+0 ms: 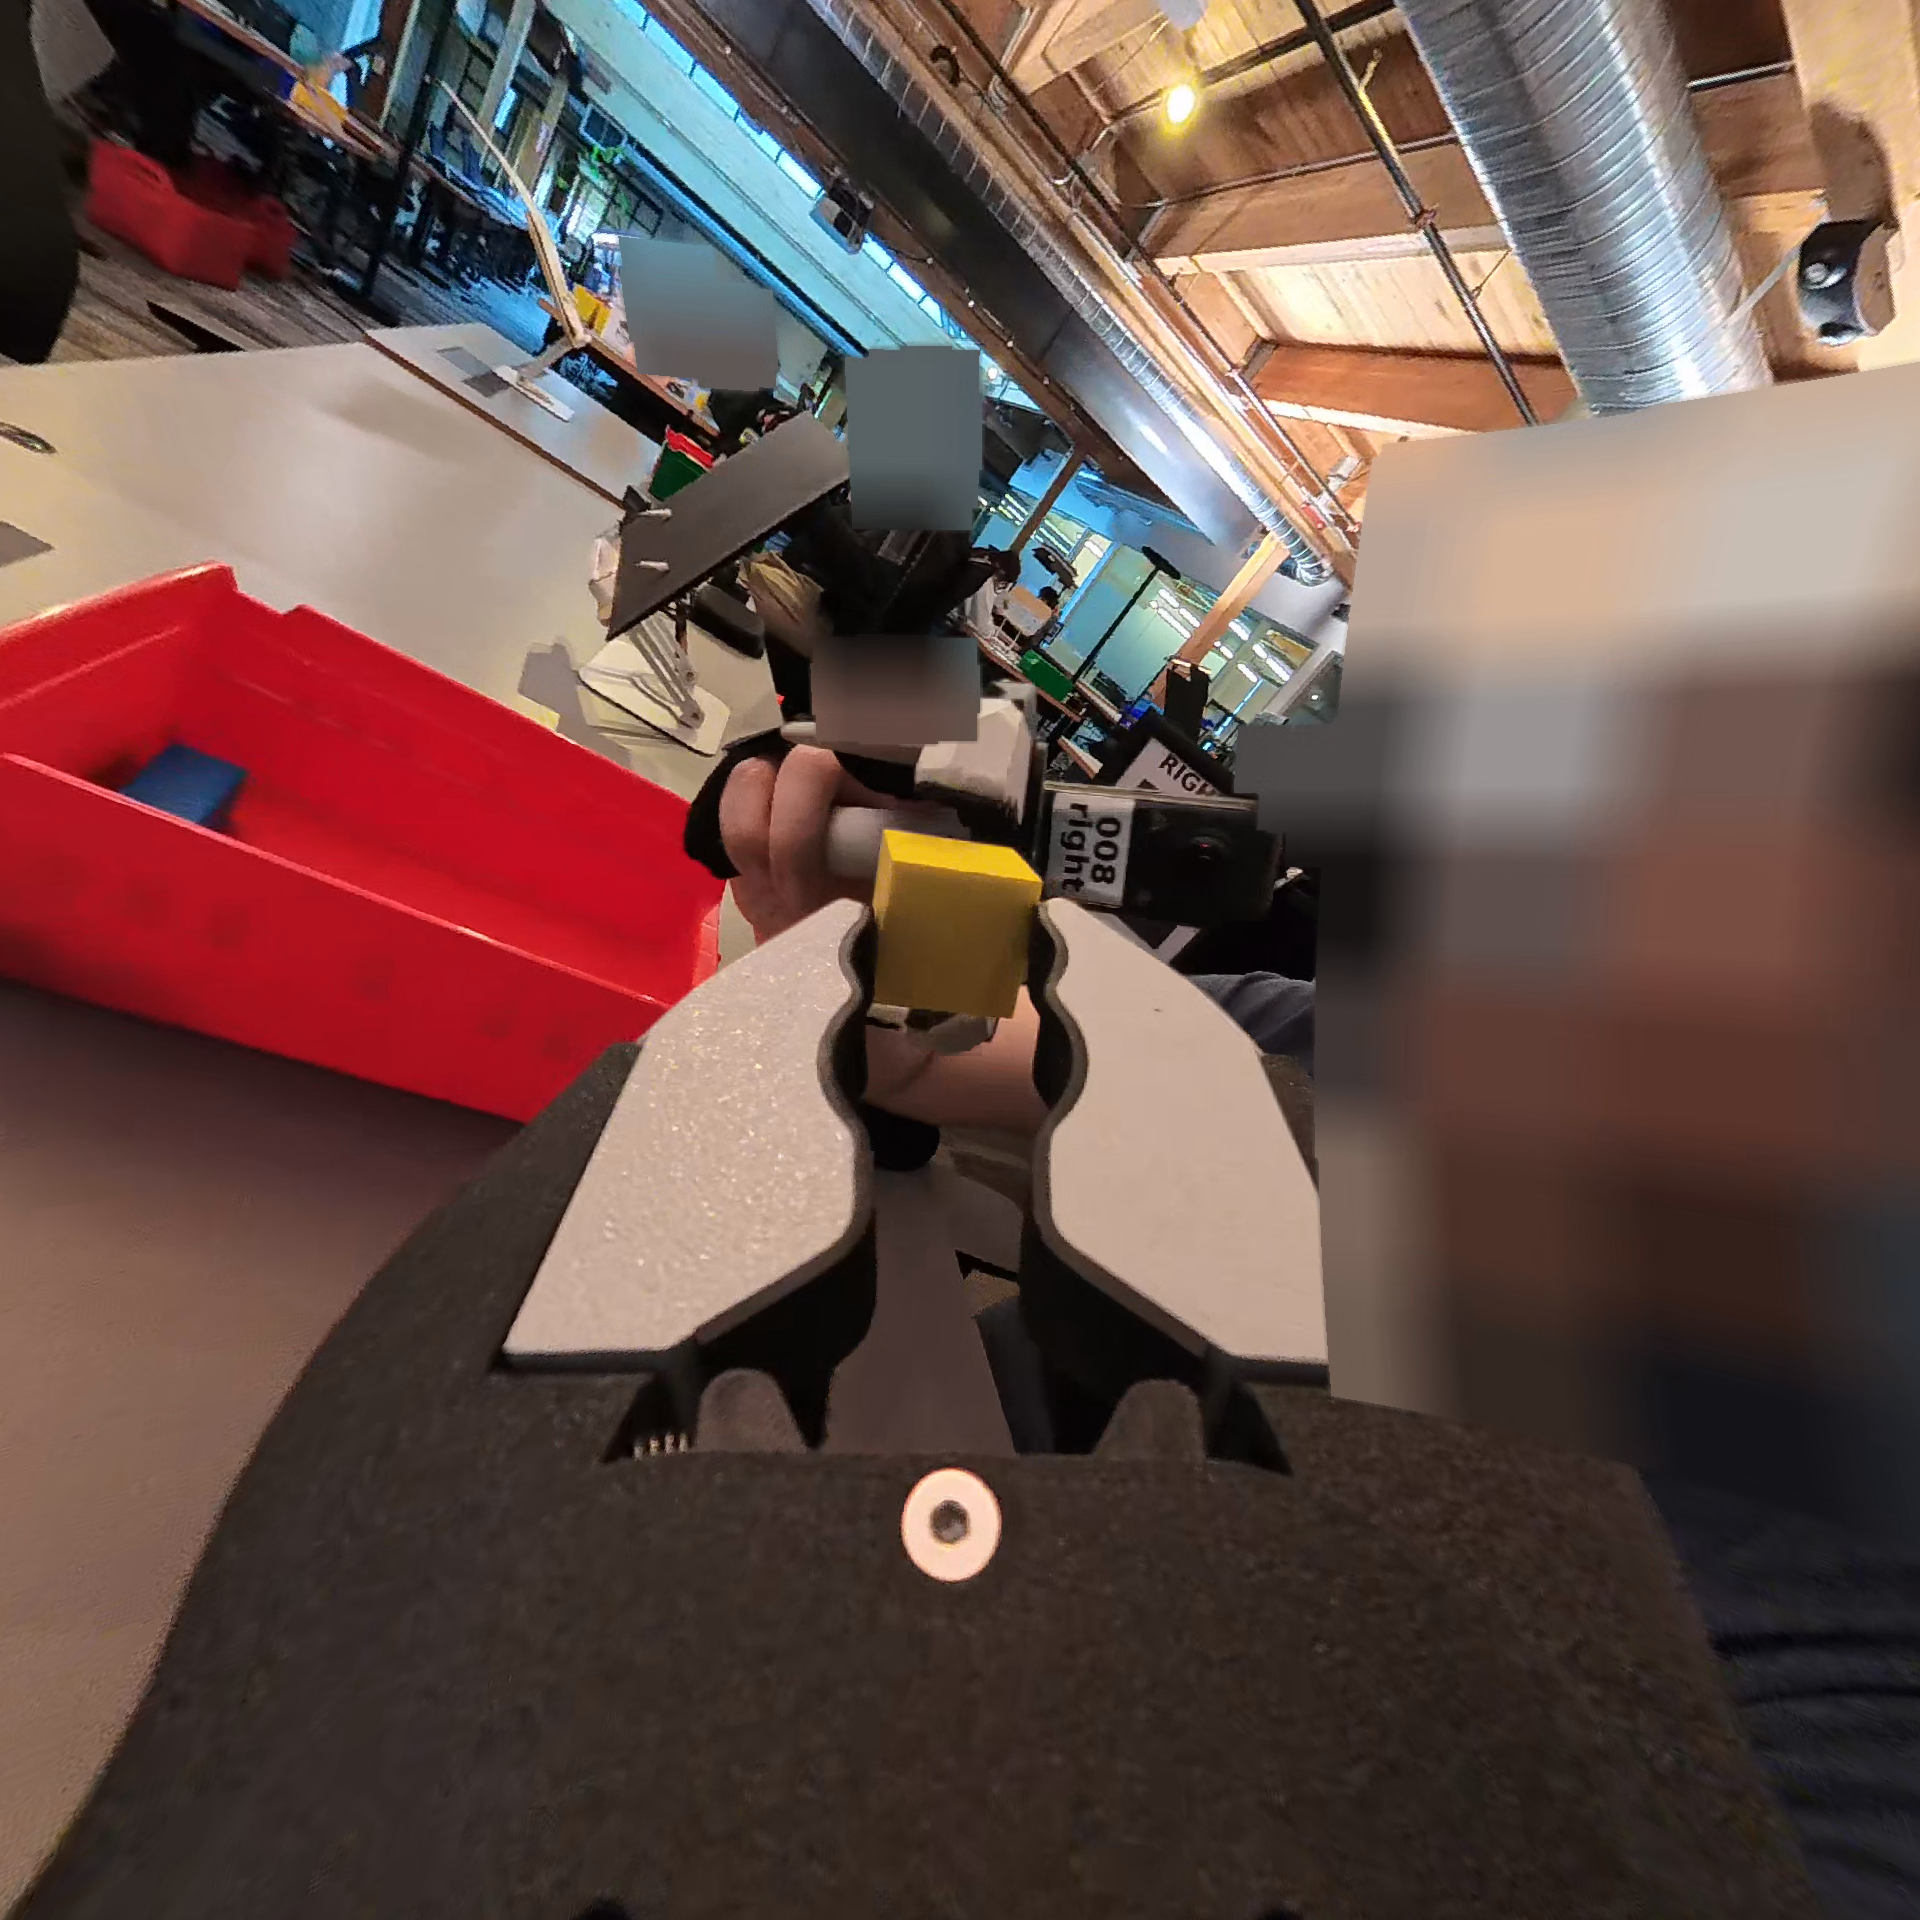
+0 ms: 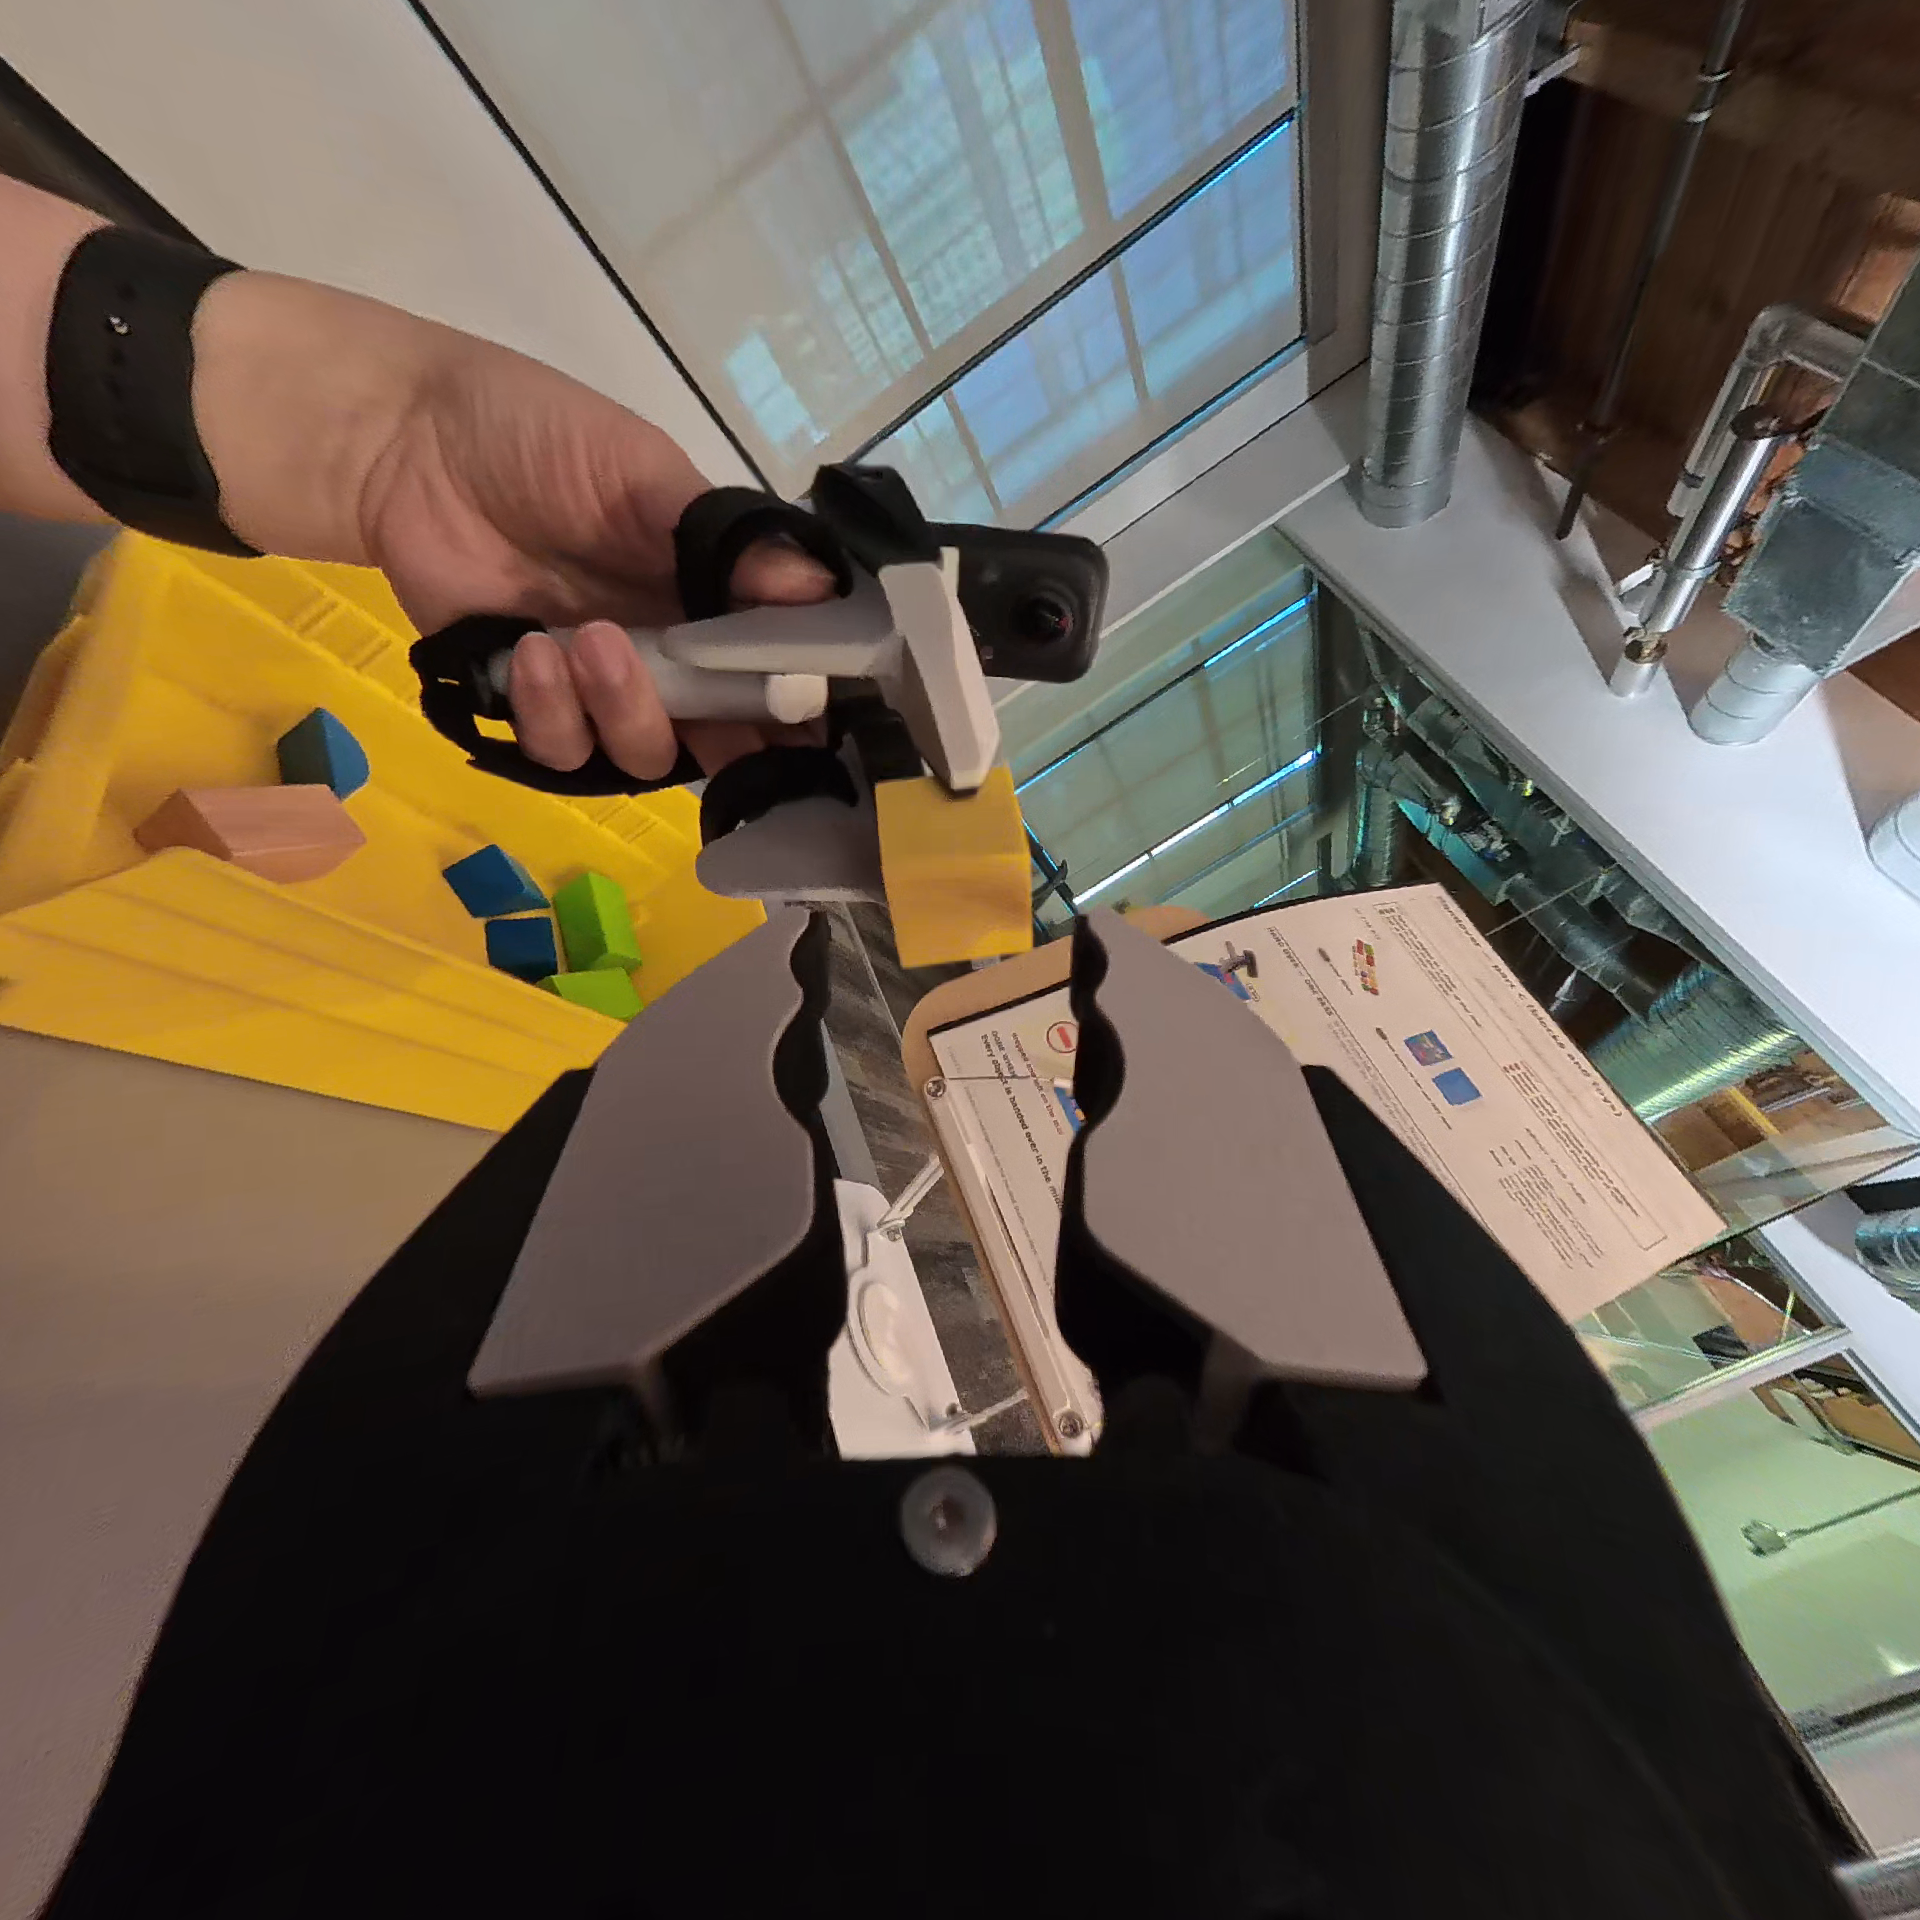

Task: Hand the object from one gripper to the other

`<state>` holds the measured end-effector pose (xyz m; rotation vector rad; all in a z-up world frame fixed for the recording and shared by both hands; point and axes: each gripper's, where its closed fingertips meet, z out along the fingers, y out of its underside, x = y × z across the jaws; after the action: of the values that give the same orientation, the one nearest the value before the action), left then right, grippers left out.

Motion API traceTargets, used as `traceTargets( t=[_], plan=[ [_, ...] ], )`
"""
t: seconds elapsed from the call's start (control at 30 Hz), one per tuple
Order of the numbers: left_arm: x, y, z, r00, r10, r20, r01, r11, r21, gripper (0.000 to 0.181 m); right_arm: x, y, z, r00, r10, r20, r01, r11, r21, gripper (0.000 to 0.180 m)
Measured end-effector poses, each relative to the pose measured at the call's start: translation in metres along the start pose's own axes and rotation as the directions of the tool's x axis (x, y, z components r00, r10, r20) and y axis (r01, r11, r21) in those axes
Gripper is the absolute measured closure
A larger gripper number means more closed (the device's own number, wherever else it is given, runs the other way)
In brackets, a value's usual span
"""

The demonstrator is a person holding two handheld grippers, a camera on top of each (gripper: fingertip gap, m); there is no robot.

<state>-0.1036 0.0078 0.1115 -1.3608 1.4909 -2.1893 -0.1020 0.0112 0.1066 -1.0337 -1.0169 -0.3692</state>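
Open workshop with exposed ducts and grey tabletops. The solid yellow cube [image 1: 951,925] is held in mid-air, clamped between the tips of the left gripper [image 1: 951,935]. The right gripper [image 2: 940,935] stands released, its fingertips just beside the cube; contact appears absent, though the angle is poor. Centre the open jaws on two free faces before clamping. The red plastic bin [image 1: 343,831] and yellow plastic tray [image 2: 239,966] lie well apart.

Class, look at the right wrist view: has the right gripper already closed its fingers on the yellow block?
No: the right gripper is open, just short of the yellow block, which the left gripper clamps.
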Motion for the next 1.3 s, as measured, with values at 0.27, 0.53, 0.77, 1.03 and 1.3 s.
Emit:
traceTargets(
  t=[0.27,0.53,0.77,1.03,1.3],
  plan=[
    [-0.005,0.008,0.008,1.0,-0.024,-0.003,0.023,0.999,-0.034,0.153,-0.003,0.01,0.005,0.999,-0.044,-0.025,0.043,0.998,-0.041,0.152],
    [-0.045,-0.006,-0.022,0.938,0.079,0.339,-0.079,0.997,-0.012,0.147,0.02,0.044,-0.009,0.994,0.09,0.064,-0.073,0.971,-0.228,0.152],
    [-0.039,-0.023,-0.061,0.859,0.148,0.49,-0.17,0.985,-0.001,0.147,0.04,0.219,-0.138,0.826,0.557,-0.088,-0.331,0.351,-0.876,0.152],
    [-0.042,-0.02,-0.097,0.778,0.136,0.614,-0.144,0.989,-0.037,0.147,-0.023,0.32,-0.215,0.707,0.685,-0.175,-0.15,-0.097,-0.984,0.151],
    [-0.047,-0.011,-0.095,0.768,0.139,0.625,-0.106,0.99,-0.09,0.147,-0.039,0.339,-0.212,0.699,0.689,-0.191,-0.126,-0.144,-0.981,0.151]
  ],
)
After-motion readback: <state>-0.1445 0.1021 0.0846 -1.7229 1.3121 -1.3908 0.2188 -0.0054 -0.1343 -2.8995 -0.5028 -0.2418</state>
